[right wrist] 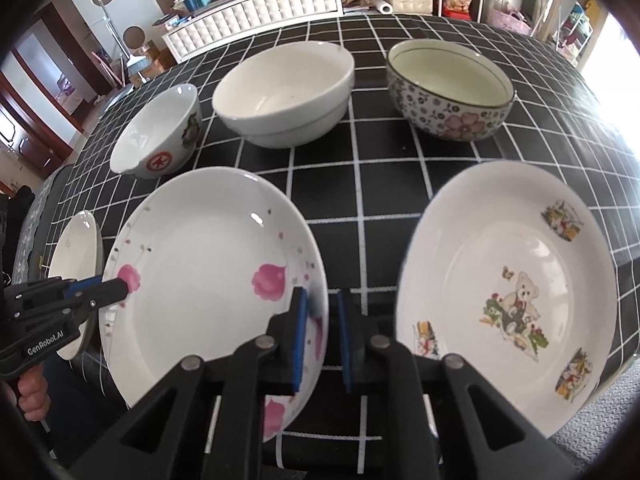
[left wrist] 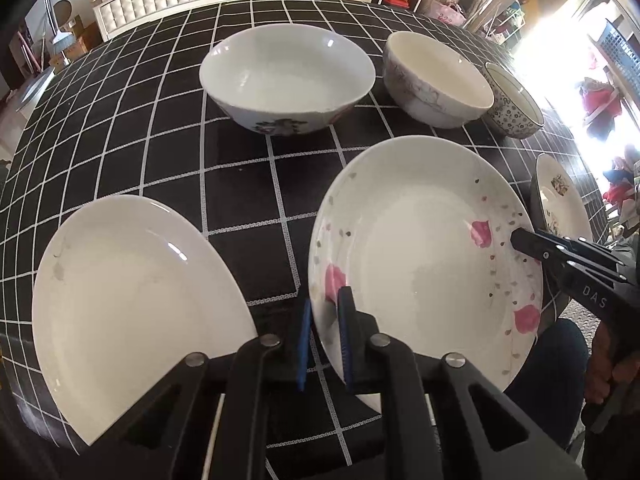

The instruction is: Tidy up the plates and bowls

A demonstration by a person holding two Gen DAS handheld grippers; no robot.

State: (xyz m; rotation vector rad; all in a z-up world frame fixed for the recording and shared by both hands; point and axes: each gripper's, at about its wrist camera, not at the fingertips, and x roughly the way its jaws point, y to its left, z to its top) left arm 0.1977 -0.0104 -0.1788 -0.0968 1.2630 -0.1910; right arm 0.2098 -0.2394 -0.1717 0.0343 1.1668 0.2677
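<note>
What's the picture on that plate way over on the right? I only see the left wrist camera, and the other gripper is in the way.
Observer: A teddy bear sits in the middle of the bear plate, with small pictures round its rim.
Operator: Does the patterned bowl have anything bigger on it?
Observer: Yes, one large pink flower on its side.
Operator: And the big bowl in front of me?
Observer: It carries a red circle mark low on its side.
</note>
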